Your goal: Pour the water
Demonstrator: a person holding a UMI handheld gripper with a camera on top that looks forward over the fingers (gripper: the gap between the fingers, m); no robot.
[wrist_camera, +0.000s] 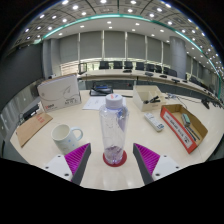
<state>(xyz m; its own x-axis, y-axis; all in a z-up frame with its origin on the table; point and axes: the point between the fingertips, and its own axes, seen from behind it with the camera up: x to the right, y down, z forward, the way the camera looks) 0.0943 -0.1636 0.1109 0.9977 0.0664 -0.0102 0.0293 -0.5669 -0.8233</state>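
Fingers standing apart, released, gripping nothing; clear water bottle standing upright between them, possibly just ahead. White mug sitting beyond the left finger on the table.

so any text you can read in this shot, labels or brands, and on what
None can be read.
White box: dark marks on its face, too small to read.
Orange box: print inside, too blurred to read.
Bottle, standing between the open gripper fingers: no label shows.
Mug: plain white, no text shows.
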